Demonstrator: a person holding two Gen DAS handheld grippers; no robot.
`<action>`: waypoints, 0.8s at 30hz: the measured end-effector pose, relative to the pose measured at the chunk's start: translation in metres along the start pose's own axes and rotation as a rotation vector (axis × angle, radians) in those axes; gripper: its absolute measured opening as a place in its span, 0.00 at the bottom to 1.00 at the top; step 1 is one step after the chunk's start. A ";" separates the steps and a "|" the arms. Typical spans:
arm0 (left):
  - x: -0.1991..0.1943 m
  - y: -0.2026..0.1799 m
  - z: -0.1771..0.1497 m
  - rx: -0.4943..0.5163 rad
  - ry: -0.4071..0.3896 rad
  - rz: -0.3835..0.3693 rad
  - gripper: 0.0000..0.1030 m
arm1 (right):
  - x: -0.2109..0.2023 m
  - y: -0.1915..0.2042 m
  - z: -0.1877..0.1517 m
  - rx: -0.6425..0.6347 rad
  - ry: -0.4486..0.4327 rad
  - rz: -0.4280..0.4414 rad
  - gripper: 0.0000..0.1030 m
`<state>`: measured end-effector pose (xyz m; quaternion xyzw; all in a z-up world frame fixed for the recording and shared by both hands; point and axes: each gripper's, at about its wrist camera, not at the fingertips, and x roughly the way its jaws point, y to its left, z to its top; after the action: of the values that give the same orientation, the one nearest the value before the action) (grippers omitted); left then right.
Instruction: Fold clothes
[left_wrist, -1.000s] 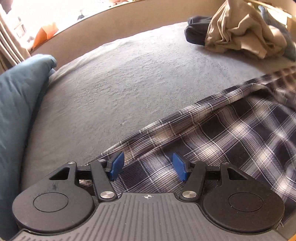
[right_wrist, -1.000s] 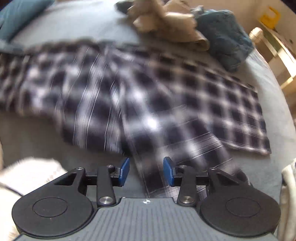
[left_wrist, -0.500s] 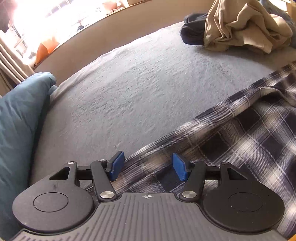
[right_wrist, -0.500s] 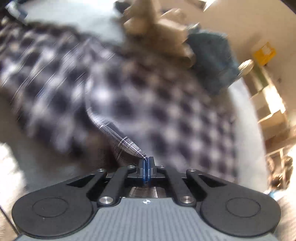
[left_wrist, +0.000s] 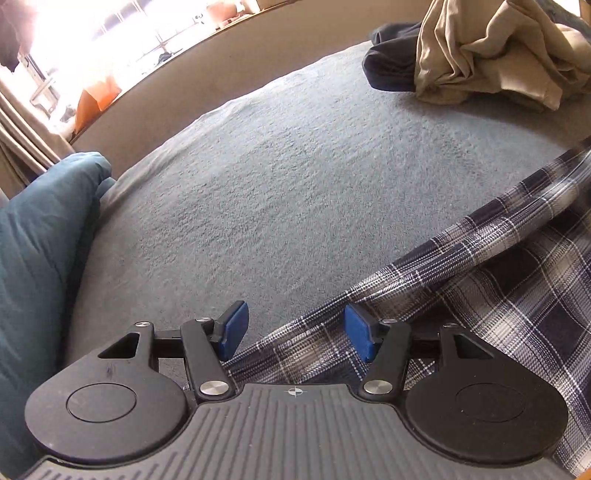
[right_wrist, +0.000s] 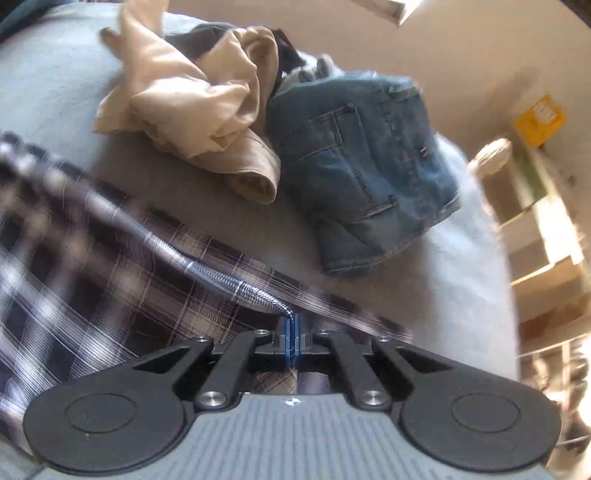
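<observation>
Since a second ago the right gripper (right_wrist: 291, 338) has clamped its blue pads on a fold of the one navy-and-white plaid flannel shirt (right_wrist: 92, 280) and swung across the bed, so the folded jeans now fill the middle of its view. From the pinch at lower centre a taut ridge of cloth runs to the upper left, blurred.

Low in the left wrist view, the left gripper (left_wrist: 293, 334) stands open, its two blue pads either side of the plaid shirt's edge (left_wrist: 461, 295) without pressing it. That shirt lies across the lower right of the grey bed cover (left_wrist: 295, 184).

Beyond, one teal pillow (left_wrist: 40, 258) sits at the left edge. Farther off lie three more garments: one crumpled beige garment (right_wrist: 192, 110), one dark navy garment (left_wrist: 391, 62) beside it at upper right, and one pair of folded blue denim jeans (right_wrist: 362, 166).
</observation>
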<state>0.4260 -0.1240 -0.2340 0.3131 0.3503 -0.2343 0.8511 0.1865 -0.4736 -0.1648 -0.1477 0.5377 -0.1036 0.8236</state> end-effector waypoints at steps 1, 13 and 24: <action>0.001 0.001 0.000 -0.001 0.003 0.001 0.56 | 0.006 -0.005 0.004 0.018 0.010 0.020 0.01; 0.006 0.006 0.009 -0.025 0.038 -0.014 0.57 | 0.048 -0.017 -0.008 0.206 0.084 0.038 0.42; 0.010 0.005 0.015 -0.086 0.048 -0.023 0.57 | -0.024 0.106 0.036 0.297 -0.174 0.454 0.20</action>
<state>0.4424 -0.1324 -0.2316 0.2776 0.3838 -0.2215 0.8524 0.2110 -0.3619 -0.1681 0.0904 0.4633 0.0191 0.8814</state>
